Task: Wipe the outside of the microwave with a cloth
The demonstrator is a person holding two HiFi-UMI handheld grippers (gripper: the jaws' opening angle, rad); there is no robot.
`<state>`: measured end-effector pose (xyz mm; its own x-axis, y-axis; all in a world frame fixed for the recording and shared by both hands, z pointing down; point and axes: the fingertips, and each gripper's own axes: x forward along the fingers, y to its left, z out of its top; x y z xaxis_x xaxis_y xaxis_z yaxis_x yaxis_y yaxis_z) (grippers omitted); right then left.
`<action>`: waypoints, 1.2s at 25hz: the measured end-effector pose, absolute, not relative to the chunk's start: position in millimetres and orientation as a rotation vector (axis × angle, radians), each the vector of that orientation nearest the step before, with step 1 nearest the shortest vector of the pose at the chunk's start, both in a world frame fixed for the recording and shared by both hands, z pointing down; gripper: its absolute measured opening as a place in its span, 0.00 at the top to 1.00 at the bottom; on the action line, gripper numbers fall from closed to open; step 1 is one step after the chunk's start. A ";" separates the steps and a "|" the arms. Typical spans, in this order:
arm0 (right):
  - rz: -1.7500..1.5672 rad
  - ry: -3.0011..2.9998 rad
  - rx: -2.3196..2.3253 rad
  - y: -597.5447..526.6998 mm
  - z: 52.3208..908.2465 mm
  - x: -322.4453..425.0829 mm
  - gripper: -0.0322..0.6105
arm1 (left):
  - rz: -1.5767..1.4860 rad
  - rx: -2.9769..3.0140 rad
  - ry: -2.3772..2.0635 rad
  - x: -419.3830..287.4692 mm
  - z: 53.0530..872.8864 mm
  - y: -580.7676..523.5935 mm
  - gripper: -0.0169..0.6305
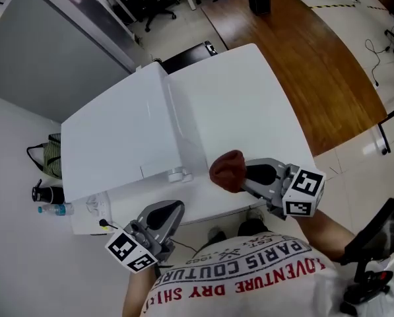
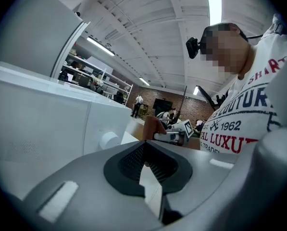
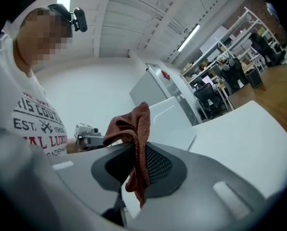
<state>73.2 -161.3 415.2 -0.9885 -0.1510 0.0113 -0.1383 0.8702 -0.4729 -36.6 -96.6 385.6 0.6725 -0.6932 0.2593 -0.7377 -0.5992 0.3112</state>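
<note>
A white microwave stands on the left part of a white table, its knob facing me. My right gripper is shut on a rust-brown cloth, held just right of the knob and close to the microwave's front corner. In the right gripper view the cloth bunches above the closed jaws and hangs down between them. My left gripper sits lower, in front of the microwave, shut with nothing in it. From the left gripper view the microwave and its knob are at the left.
On the floor to the left are a water bottle and a bag. Wooden flooring lies beyond the table at the right. A black stand is at the lower right. Office chairs stand far back.
</note>
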 end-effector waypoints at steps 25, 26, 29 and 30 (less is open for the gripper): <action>-0.821 3.018 -0.294 141.3 342.4 -97.2 0.88 | 0.006 2.780 -0.870 -162.2 307.5 137.5 0.97; -0.819 3.019 -0.303 145.8 339.4 -97.2 0.88 | -0.001 2.791 -0.863 -160.4 303.0 142.5 0.96; -0.778 3.026 -0.337 141.8 335.6 -97.1 0.88 | -0.027 2.814 -0.849 -158.8 295.1 143.7 0.96; -0.762 3.025 -0.341 138.6 334.2 -96.4 0.89 | -0.036 2.817 -0.850 -158.6 294.1 142.5 0.96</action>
<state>-96.4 138.6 334.2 -0.9763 -0.2106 0.0496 -0.2089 0.8586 -0.4682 -158.6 142.5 294.1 0.8346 -0.5499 0.0340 -0.5451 -0.8152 0.1958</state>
